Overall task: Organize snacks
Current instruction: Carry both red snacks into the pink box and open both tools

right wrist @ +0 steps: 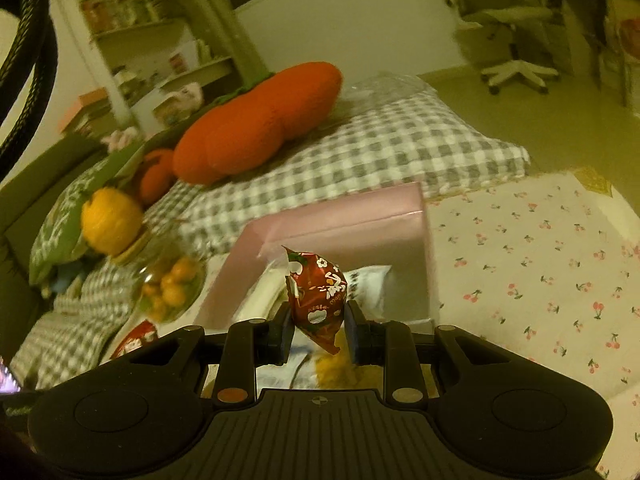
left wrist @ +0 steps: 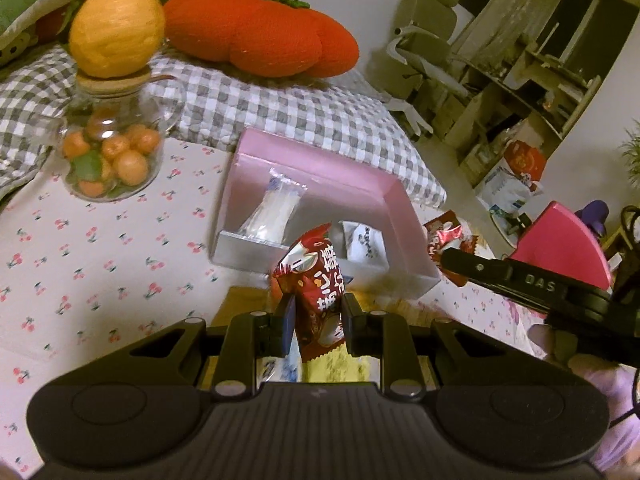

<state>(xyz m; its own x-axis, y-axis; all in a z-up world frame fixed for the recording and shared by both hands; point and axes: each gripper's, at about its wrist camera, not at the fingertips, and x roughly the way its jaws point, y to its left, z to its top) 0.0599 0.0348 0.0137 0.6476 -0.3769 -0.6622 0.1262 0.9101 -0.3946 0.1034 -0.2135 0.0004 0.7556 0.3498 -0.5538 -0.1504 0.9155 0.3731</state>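
Left wrist view: the left gripper (left wrist: pixel 316 312) pinches a red snack packet (left wrist: pixel 314 280) between nearly closed jaws, raised just short of the pink box (left wrist: pixel 394 200). Right wrist view: the right gripper (right wrist: pixel 318 320) likewise clamps a red packet (right wrist: pixel 318 298), hanging at the box's (right wrist: pixel 360 216) near edge. Inside the box lie a clear wrapped snack (left wrist: pixel 272 208) and a white packet (left wrist: pixel 366 246). Another red packet (left wrist: pixel 450 240) lies on the cherry-print cloth (left wrist: pixel 100 248) right of the box. A glass jar (left wrist: pixel 112 152) of orange balls stands to the left. Both held packets are glossy, crinkled, with white print.
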